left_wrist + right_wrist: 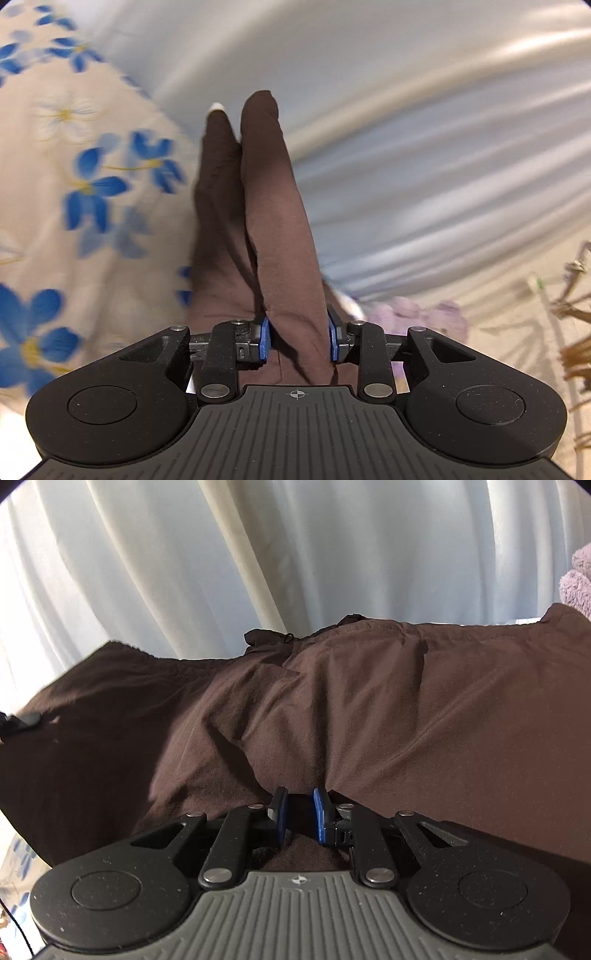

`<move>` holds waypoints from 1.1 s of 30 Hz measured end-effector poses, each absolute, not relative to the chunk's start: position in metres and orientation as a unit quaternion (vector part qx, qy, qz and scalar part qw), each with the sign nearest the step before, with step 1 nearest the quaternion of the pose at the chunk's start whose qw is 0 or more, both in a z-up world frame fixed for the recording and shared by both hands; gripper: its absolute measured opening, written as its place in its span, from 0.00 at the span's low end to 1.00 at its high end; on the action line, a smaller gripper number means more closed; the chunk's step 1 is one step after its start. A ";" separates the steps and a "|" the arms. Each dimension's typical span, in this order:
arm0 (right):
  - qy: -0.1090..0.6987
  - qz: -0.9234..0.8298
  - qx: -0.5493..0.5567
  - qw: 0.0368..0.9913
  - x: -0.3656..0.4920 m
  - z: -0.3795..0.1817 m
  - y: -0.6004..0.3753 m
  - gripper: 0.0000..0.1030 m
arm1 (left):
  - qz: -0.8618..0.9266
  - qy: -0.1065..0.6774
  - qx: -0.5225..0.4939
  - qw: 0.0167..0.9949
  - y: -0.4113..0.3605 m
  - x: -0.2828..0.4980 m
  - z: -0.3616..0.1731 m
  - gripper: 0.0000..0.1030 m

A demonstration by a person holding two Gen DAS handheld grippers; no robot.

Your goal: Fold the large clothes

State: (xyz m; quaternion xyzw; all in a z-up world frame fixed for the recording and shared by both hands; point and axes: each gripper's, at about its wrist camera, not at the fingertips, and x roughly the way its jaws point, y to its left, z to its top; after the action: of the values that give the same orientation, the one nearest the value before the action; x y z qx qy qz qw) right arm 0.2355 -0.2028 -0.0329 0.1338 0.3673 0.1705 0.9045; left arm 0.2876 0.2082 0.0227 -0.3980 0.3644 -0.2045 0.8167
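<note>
Left gripper [300,338]: blue pads closed against a thick fold of the brown garment [273,206]; the gap between the fingers is filled with cloth, so it is clamped on the fabric
Right gripper [300,819]: blue-padded fingers drawn close together with a pinch of the brown garment [332,709] between them; gripping the cloth
Garment, left wrist view: two long narrow tubes, like trouser legs, running from the pads toward 12 o'clock; matte, soft weave with faint creases; a small white patch shows at the far tip of the left tube
Garment, right wrist view: a wide sheet spreading from 9 to 3 o'clock; a gathered band with a dark drawstring [286,638] along its far edge at 12 o'clock; diagonal folds fanning out from the pinch
Bedsheet [85,177]: cream cloth printed with blue and white flowers, at 9 o'clock of the left wrist view; motion-blurred
Curtain [258,554]: pale bluish-white, smooth, in long soft pleats; fills the upper part of both views
Lilac fabric [580,579]: fuzzy, towel-like pile at 3 o'clock of the right wrist view; a similar lilac patch lies just beside the left gripper at 4 o'clock
Containers: cannot tell; no bin or basket is discernible
</note>
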 end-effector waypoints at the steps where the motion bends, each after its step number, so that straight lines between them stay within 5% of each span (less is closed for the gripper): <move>1: 0.368 0.175 0.142 0.902 0.236 -0.034 -0.206 0.15 | -0.227 0.362 -0.385 0.818 0.191 0.291 0.033 0.31; 4: 0.369 0.179 0.172 0.896 0.237 -0.037 -0.216 0.15 | -0.308 0.370 -0.341 0.807 0.130 0.309 0.042 0.23; 9: 0.363 0.197 0.232 0.880 0.235 -0.043 -0.232 0.13 | -0.319 0.440 -0.326 0.774 0.058 0.352 -0.026 0.21; 18: 0.371 0.203 0.263 0.867 0.216 -0.035 -0.269 0.16 | -0.318 0.427 -0.360 0.766 0.055 0.353 -0.057 0.18; 23: 0.325 0.224 0.303 0.867 0.221 -0.003 -0.283 0.40 | -0.315 0.420 -0.354 0.774 0.056 0.349 -0.054 0.18; 33: 0.367 0.255 0.316 0.837 0.299 -0.001 -0.248 0.33 | -0.305 0.422 -0.335 0.786 0.050 0.347 -0.051 0.19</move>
State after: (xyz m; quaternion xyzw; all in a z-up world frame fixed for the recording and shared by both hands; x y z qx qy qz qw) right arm 0.2993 -0.2482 -0.0009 0.3159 0.3666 0.2552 0.8371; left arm 0.3468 0.0496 -0.0506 -0.3350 0.4215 -0.3047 0.7856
